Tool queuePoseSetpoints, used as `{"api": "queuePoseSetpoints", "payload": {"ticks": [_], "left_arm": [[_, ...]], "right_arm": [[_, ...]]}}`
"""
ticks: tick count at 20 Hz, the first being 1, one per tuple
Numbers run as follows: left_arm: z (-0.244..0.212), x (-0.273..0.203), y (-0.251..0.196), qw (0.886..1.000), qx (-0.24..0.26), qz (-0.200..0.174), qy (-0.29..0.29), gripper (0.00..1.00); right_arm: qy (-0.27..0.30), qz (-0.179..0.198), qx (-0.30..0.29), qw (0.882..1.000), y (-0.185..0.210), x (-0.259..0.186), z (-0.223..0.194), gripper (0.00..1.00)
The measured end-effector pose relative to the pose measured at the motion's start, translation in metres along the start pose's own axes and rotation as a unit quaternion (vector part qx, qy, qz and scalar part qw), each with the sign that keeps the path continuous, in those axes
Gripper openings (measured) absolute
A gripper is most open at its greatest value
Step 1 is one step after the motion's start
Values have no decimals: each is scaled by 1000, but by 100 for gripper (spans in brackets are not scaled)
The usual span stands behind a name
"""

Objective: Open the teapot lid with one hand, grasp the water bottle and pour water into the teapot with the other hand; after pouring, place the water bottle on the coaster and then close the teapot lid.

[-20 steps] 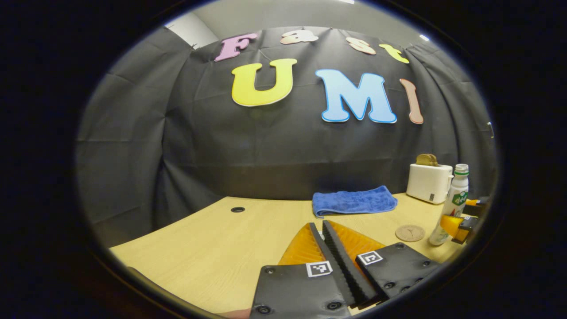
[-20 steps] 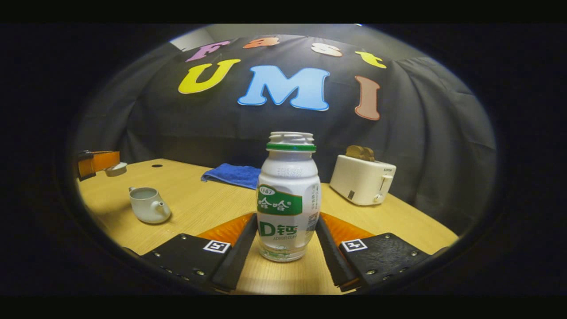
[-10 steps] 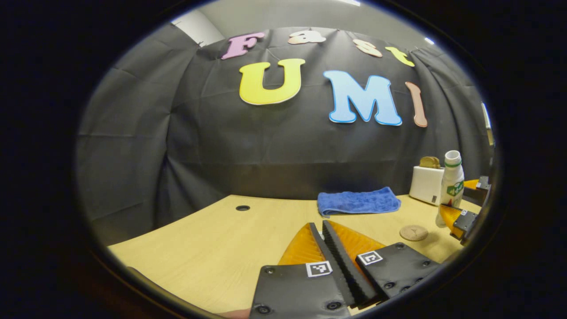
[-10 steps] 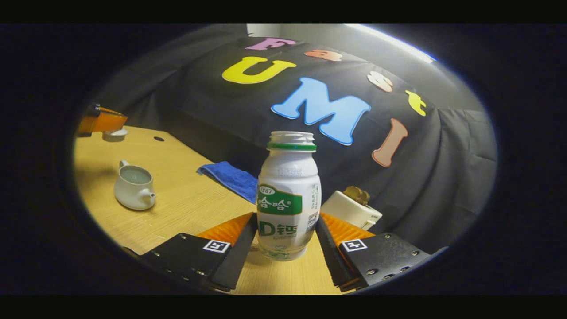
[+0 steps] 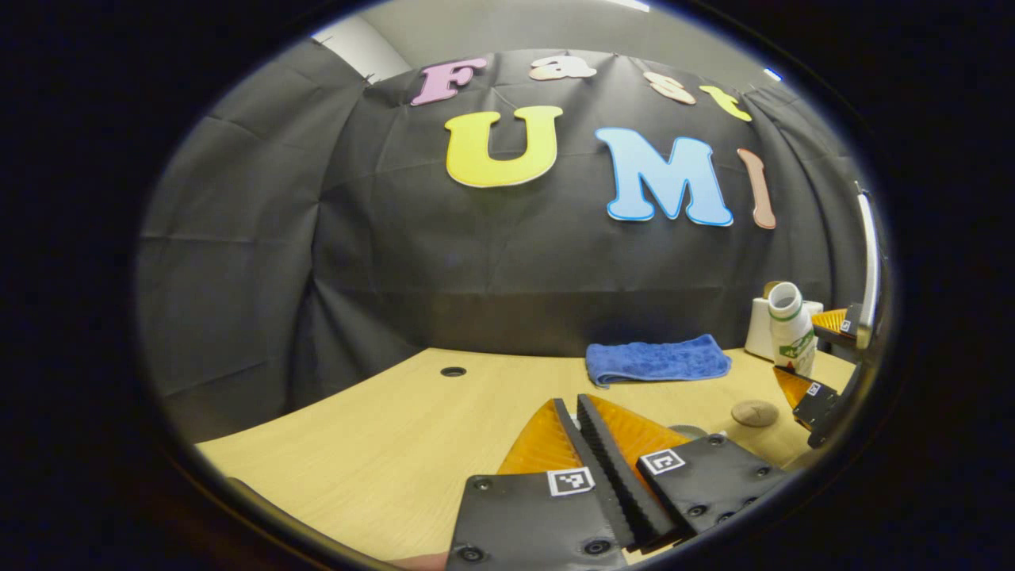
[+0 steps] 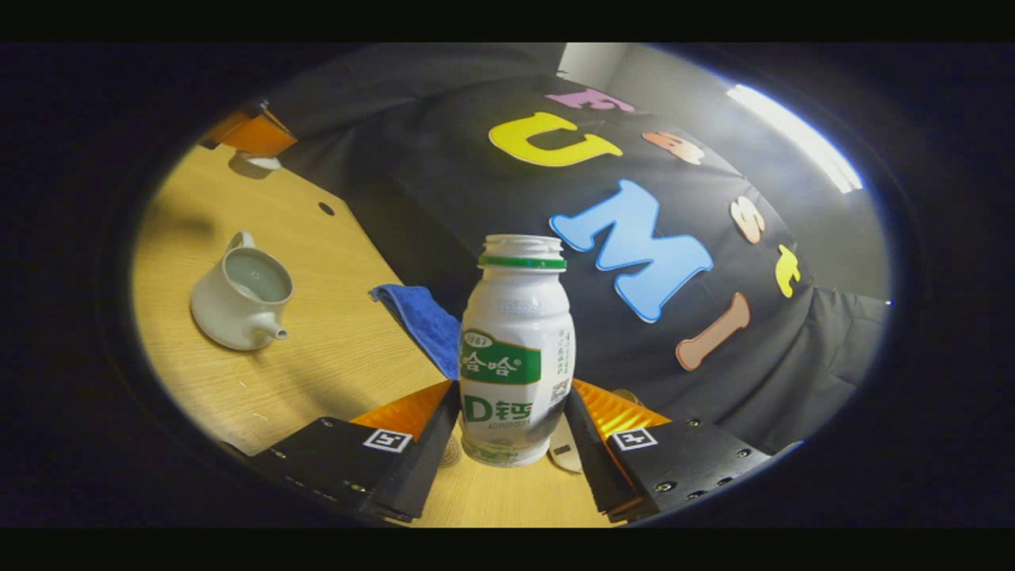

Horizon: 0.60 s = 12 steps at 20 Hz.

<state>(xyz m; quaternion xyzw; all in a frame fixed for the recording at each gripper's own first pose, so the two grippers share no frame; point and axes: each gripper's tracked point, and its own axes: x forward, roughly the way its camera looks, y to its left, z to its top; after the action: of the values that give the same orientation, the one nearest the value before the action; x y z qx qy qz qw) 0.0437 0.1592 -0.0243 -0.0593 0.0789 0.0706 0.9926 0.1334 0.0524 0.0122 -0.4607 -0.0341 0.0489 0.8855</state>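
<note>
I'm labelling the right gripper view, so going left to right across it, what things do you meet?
Teapot lid held by the left gripper → open teapot → blue towel → water bottle between the right gripper's fingers.

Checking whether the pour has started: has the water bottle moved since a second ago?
Yes. In the left gripper view the water bottle has lifted off the table and tipped, mouth toward the camera, now overlapping the toaster, above the coaster.
</note>
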Motion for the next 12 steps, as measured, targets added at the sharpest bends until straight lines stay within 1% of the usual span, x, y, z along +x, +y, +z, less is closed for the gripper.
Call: {"api": "queuePoseSetpoints", "payload": {"ticks": [1, 2, 3, 4, 5, 6, 12], "left_arm": [[-1, -1, 1, 1000, -1, 2, 0, 9], [0, -1, 1, 1000, -1, 3, 0, 9], [0, -1, 2, 1000, -2, 5, 0, 9], [1, -2, 3, 1000, -3, 6, 1, 9], [0, -2, 4, 1000, -3, 7, 1, 9], [1, -2, 4, 1000, -3, 9, 2, 9], [1, -5, 5, 1000, -5, 13, 4, 9]], "right_arm": [[-6, 1, -23, 1000, 2, -1, 2, 77], [-13, 4, -41, 999, 4, -3, 6, 74], [-18, 8, -56, 998, 9, -1, 9, 76], [-22, 13, -68, 997, 16, 6, 11, 74], [-26, 16, -82, 996, 19, 7, 13, 76], [-29, 20, -96, 995, 22, 7, 14, 76], [-44, 41, -176, 983, 39, 10, 16, 76]]}}
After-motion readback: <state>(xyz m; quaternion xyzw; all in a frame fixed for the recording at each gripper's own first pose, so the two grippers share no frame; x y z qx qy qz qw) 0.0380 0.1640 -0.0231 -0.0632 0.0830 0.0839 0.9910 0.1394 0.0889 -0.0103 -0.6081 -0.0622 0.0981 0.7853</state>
